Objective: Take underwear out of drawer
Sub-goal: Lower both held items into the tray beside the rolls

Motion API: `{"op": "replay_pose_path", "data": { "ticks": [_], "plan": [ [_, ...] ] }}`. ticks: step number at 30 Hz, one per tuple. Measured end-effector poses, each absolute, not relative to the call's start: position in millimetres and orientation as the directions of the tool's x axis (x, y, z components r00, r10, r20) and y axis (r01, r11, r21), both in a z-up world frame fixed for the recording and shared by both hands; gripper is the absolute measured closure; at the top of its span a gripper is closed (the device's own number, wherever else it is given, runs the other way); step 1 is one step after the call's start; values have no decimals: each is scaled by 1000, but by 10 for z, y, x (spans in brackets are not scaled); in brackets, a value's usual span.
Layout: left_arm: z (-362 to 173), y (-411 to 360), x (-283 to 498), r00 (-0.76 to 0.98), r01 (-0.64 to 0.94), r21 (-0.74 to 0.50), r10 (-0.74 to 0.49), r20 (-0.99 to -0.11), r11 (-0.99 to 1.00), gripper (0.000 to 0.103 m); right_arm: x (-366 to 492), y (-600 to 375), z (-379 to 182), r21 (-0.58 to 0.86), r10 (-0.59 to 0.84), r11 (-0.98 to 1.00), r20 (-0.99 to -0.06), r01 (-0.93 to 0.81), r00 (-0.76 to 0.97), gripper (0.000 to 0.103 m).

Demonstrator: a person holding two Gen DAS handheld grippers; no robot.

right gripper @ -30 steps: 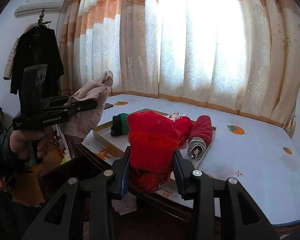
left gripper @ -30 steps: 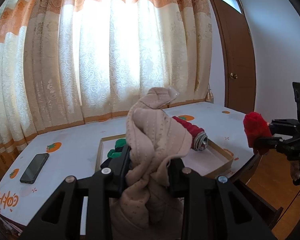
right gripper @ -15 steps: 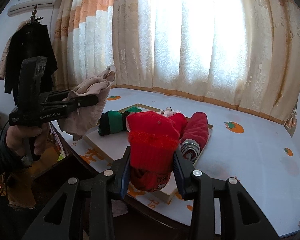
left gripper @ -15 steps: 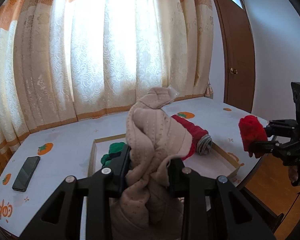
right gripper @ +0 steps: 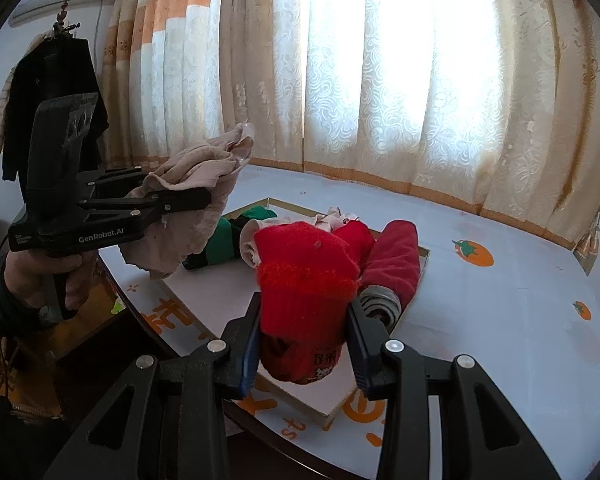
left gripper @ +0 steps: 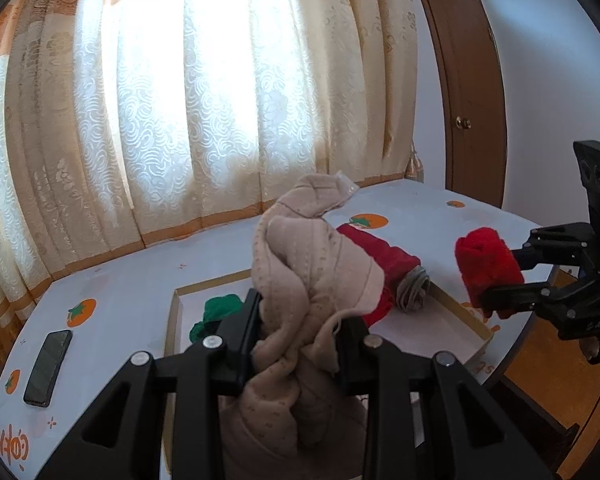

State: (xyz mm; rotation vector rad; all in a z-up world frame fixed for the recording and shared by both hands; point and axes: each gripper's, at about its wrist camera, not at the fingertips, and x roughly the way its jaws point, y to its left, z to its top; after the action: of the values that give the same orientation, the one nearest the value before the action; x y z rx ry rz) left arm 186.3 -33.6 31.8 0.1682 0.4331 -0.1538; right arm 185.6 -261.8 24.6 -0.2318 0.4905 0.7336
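A lit curtain (left gripper: pixel 204 128) fills the far wall, and below it the bench (right gripper: pixel 500 300), under a white cloth printed with orange fruit, takes up most of the scene. On the bench sits a shallow tray (left gripper: pixel 472 320) with a tan rim, probably the drawer of the task, lifted out so its contents can be reached from above. Inside it lie a dark red roll (right gripper: pixel 396 260) with a grey end, a green roll (right gripper: pixel 224 240) at the far left, and a pale piece between them; a phone (left gripper: pixel 46 366) rests near the bench's left edge. The underwear already out is off the tray: the left gripper (left gripper: pixel 296 320) has its fingers pressed narrowly on a beige garment (left gripper: pixel 308 272), which bunches above them and hangs slack below, held above the tray's near left side. The right gripper (right gripper: pixel 302 320) clamps a bright red knitted piece (right gripper: pixel 304 280) at its thick middle, its printed band hanging under the fingers, above the tray's near right corner. Both grippers point slightly downward across the bench. A hand (right gripper: pixel 40 276) in a dark sleeve grips the left tool's handle from below, which keeps the cloth clear of the tray rim.
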Motion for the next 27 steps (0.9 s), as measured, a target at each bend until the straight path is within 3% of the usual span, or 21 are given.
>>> {"op": "replay_pose_path", "data": {
  "ticks": [19,27],
  "plan": [
    [120,-517,2095,859,251,208,-118,-498,945,73,2168,-2535,71,-33,543,733,-572,-679,615,63],
    [36,-652,2107,843,299,325,-89,-531,897,73,2232,-2497,33,-43,515,739,-608,-672,605,63]
  ]
}}
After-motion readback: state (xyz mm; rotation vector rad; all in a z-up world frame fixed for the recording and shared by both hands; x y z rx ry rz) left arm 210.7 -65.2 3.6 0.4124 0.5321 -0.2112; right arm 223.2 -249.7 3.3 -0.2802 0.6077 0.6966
